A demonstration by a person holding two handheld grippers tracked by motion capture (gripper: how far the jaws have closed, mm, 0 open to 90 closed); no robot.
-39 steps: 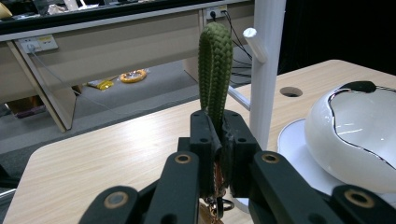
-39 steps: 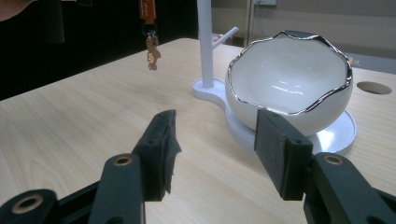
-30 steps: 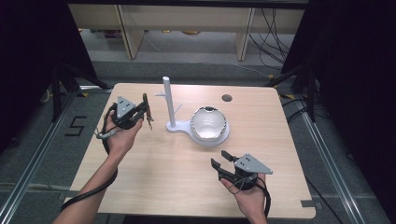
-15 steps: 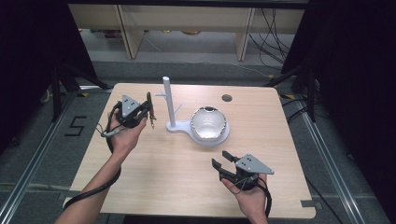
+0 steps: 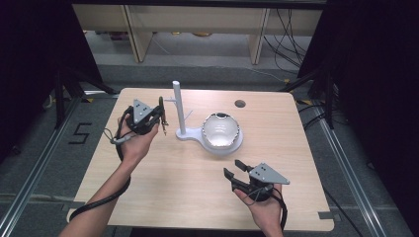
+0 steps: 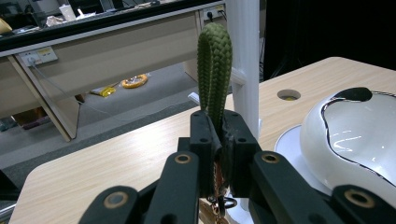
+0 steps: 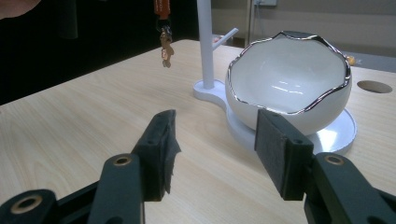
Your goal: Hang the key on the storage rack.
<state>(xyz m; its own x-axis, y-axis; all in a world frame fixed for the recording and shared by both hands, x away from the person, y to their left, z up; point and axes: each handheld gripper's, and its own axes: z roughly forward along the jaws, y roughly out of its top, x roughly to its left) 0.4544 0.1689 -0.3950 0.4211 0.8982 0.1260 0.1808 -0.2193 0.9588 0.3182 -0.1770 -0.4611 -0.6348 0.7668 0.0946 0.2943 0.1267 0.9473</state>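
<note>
Left gripper [image 5: 159, 117]: jaws clamped on a green braided lanyard loop [image 6: 214, 70]; small brass keys [image 7: 165, 44] dangle below it, clear of the light wooden table [image 5: 168, 187].
Right gripper [image 5: 236, 171]: jaws wide apart, nothing between them; held low over the table's near right side, well apart from the stand.
Stand: white plastic post with short side pegs [image 5: 179, 108], on a white base that also carries a white egg-shaped ceramic bowl with silver rim [image 5: 221, 130].
Loop position: just beside the post, near an upper peg.
Step in hand (judged): hanging the loop on a peg.
Technique: keep the loop upright and open, approach from the peg's free end, lower until it seats, then release.
Risk: swinging keys knocking the post or bowl.
</note>
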